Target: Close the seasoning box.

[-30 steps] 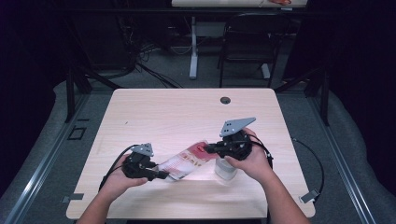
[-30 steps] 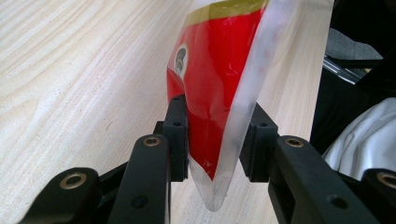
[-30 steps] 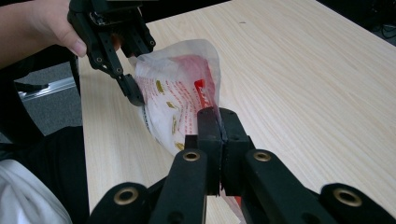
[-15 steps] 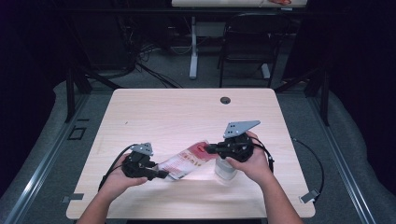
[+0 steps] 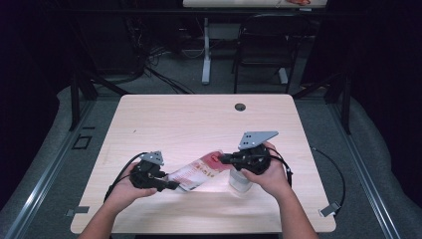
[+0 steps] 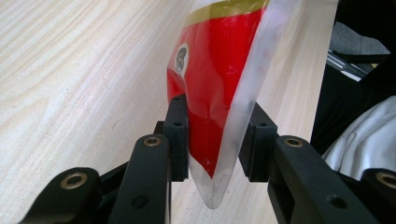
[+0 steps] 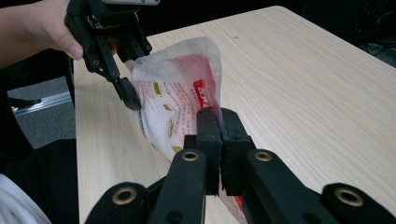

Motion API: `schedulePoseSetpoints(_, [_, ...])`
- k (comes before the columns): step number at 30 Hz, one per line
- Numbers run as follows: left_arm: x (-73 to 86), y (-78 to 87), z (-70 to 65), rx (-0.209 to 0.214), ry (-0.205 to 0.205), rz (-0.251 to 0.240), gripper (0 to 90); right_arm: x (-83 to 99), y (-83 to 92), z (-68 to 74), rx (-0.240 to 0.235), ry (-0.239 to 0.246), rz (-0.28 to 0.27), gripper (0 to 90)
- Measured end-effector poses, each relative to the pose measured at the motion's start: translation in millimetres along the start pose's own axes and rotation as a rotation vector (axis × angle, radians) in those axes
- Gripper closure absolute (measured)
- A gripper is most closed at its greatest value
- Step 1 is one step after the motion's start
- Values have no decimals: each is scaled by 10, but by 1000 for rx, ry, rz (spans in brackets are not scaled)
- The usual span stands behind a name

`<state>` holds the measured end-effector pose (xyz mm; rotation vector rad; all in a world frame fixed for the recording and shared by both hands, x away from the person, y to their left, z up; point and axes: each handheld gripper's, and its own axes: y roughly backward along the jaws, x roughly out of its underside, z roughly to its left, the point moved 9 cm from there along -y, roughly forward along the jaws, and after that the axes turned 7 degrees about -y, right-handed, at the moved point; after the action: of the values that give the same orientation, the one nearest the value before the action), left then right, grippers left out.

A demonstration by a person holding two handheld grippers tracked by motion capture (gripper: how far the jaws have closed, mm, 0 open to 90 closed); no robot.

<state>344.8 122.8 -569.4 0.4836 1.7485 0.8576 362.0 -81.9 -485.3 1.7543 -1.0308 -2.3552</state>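
Observation:
A red and white plastic pouch [image 5: 198, 171] hangs stretched between my two grippers, just above the light wooden table [image 5: 199, 124]. My left gripper [image 5: 173, 185] pinches the pouch's near-left end. In the left gripper view the jaws [image 6: 217, 108] stand on both sides of the red pouch [image 6: 210, 74] and its clear sealed edge, pads against it. My right gripper [image 5: 222, 159] is shut on the pouch's other end. In the right gripper view its jaws [image 7: 218, 114] are nearly together on the pouch [image 7: 175, 93], and the left gripper [image 7: 128, 95] holds the far edge.
A pale, translucent container [image 5: 239, 182] stands on the table under the right hand. A round dark cable hole [image 5: 240, 107] sits near the table's far edge. Beyond the table are a chair [image 5: 263, 55], a desk leg [image 5: 205, 50] and floor cables.

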Motion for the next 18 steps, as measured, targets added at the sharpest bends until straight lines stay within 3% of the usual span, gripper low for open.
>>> schedulePoseSetpoints(18, [-108,101,-10,-40,-21,68,688,39,56,-22,1,-4,-29,886])
